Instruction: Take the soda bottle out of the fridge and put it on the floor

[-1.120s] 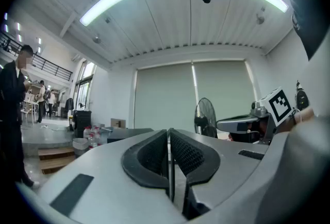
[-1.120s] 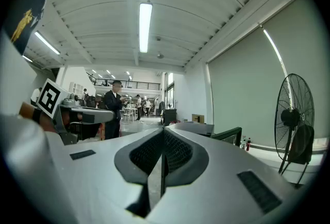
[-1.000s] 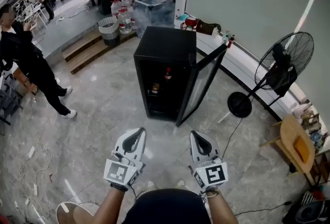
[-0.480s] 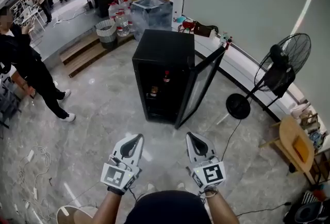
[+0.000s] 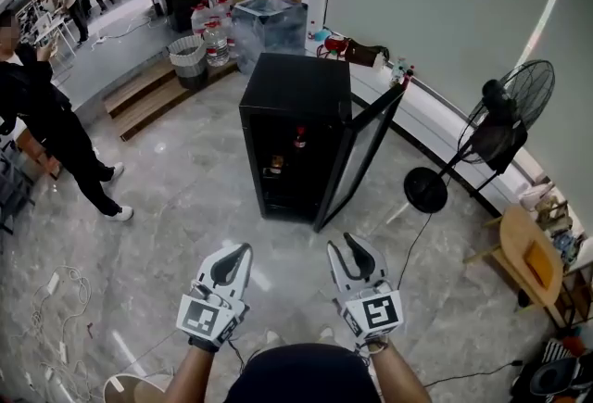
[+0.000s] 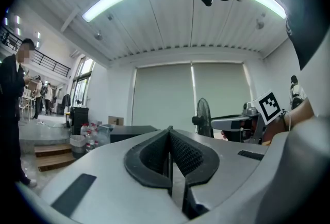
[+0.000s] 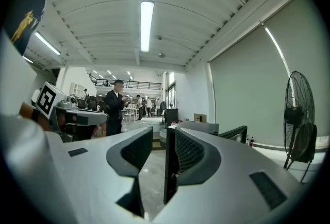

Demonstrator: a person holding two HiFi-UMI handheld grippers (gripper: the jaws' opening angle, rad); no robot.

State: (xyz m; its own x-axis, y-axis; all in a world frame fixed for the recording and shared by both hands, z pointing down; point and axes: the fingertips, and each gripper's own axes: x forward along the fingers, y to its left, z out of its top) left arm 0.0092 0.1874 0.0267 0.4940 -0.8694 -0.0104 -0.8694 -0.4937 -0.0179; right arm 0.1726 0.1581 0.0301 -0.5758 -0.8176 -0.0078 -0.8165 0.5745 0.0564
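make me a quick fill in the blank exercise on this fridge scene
1. The black fridge stands on the floor with its door ___.
2. The red-capped soda bottle stands ___ the fridge, on an upper shelf.
3. The left gripper has its jaws ___, with nothing between them.
4. In the head view, the pedestal fan stands to the ___ of the fridge.

Missing words: open; inside; shut; right

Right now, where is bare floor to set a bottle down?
Free: the grey marble floor in front of the black fridge, left of its open glass door. Crowded: beyond that door, the black fan's round base and cable.
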